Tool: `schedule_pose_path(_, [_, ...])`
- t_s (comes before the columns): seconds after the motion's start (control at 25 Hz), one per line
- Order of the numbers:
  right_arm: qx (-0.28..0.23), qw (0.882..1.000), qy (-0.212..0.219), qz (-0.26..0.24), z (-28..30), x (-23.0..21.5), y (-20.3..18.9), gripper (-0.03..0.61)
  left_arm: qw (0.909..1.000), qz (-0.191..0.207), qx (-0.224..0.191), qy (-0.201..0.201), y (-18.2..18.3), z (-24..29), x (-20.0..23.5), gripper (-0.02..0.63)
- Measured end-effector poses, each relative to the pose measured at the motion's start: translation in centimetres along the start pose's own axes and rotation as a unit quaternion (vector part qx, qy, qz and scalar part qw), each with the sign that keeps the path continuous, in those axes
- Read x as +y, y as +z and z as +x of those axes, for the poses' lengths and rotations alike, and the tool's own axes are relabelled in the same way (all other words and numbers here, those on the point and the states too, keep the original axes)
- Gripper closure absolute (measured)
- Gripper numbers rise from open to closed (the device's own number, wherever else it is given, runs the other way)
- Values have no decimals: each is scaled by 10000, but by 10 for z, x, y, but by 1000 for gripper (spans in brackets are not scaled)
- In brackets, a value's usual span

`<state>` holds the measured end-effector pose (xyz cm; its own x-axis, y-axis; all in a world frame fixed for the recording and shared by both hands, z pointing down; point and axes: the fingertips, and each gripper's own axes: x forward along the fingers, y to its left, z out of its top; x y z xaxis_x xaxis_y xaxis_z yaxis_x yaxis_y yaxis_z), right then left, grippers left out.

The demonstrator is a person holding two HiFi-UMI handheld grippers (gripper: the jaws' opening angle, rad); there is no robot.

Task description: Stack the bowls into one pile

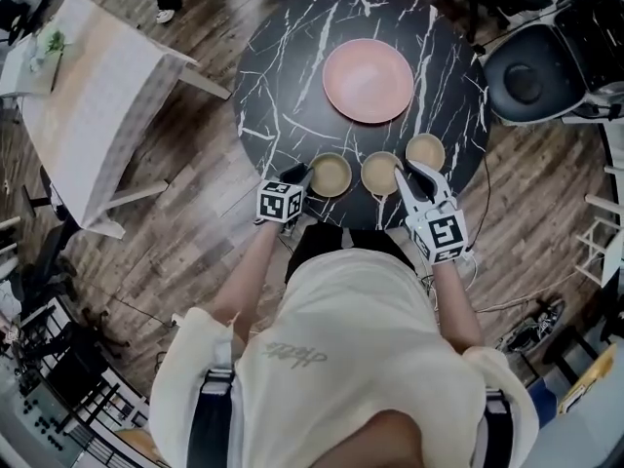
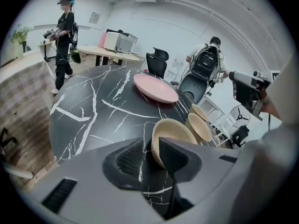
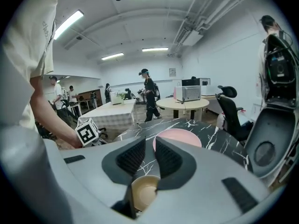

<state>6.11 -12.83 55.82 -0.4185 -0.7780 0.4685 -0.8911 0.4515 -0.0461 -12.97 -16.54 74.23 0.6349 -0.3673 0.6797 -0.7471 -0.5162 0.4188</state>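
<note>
1. The left gripper (image 2: 150, 149) has its jaws moderately apart, straddling the near wall of the left tan bowl (image 2: 175, 130). One jaw is inside and one outside, not yet pinching.
2. The right gripper (image 3: 148, 152) shows a narrow gap and hovers over the middle tan bowl (image 3: 144, 193), gripping nothing.
3. The right tan bowl (image 1: 425, 151) sits just beside the middle one. All three line the near edge of the black marble tabletop (image 2: 88, 120), with a shallow pink dish (image 1: 368, 80) farther back.
4. The bowls look small, stiff, light and smooth, and probably chip easily. The rim wall is the place to pinch; a bowl may tilt or slip there, so a gentle lift suits.
</note>
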Motion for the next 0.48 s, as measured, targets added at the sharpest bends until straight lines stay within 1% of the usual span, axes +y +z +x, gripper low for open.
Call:
schedule_pose_path(0.08, [22, 10000, 4, -19, 1, 2, -2, 505, 9999, 47, 62, -102, -1, 2, 0, 501])
schedule_pose_path(0.16, [37, 10000, -11, -33, 1, 2, -4, 505, 9996, 86, 99, -264, -1, 4, -6, 552])
schedule_pose_path(0.2, [40, 10000, -33, -26, 1, 2, -4, 505, 9994, 115, 113, -318, -2, 4, -8, 565])
schedule_pose_path(0.28, [5, 10000, -67, 25, 1, 2, -3, 508, 9992, 137, 136, -338, -2, 5, -8, 569])
schedule_pose_path(0.48, [-140, 9998, -113, 86, 0, 0, -3, 516, 9994, 26, 206, -286, -1, 6, -7, 588])
